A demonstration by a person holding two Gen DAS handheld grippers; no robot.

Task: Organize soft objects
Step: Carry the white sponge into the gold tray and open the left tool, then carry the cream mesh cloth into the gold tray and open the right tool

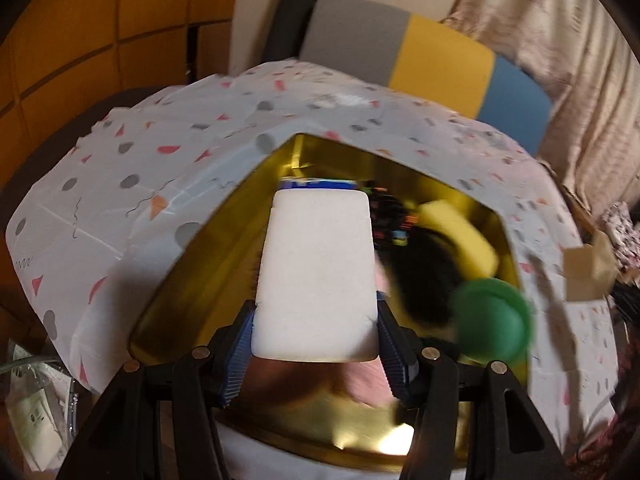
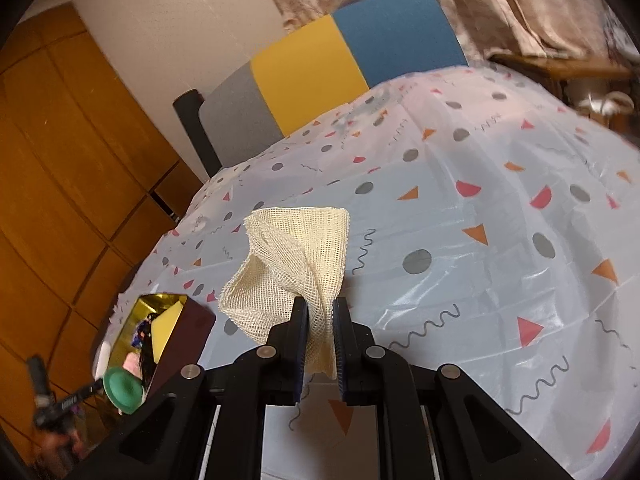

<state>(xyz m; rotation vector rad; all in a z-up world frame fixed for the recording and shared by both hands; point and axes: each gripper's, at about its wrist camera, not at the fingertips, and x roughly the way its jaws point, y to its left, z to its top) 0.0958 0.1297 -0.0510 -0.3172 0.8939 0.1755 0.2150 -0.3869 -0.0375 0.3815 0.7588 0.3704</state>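
No readable text anywhere in either view. The plastic packet [image 1: 34, 420] at the lower left of the left wrist view carries a small dark mark, too tiny to read, and the black stick [image 2: 66, 402] at the lower left of the right wrist view bears pale lettering, blurred beyond reading.

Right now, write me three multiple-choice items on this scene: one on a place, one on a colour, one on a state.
1. Where is the yellow sponge?
A. in the gold box
B. on the chair
C. on the tablecloth

2. What colour is the block in the left gripper?
A. green
B. white
C. blue

3. The right gripper is:
A. open, empty
B. shut on the mesh cloth
C. out of view

Answers: 1 A, it lies within the gold walls; 2 B, it is white between the fingers; 3 B, cloth is pinched between both fingers.
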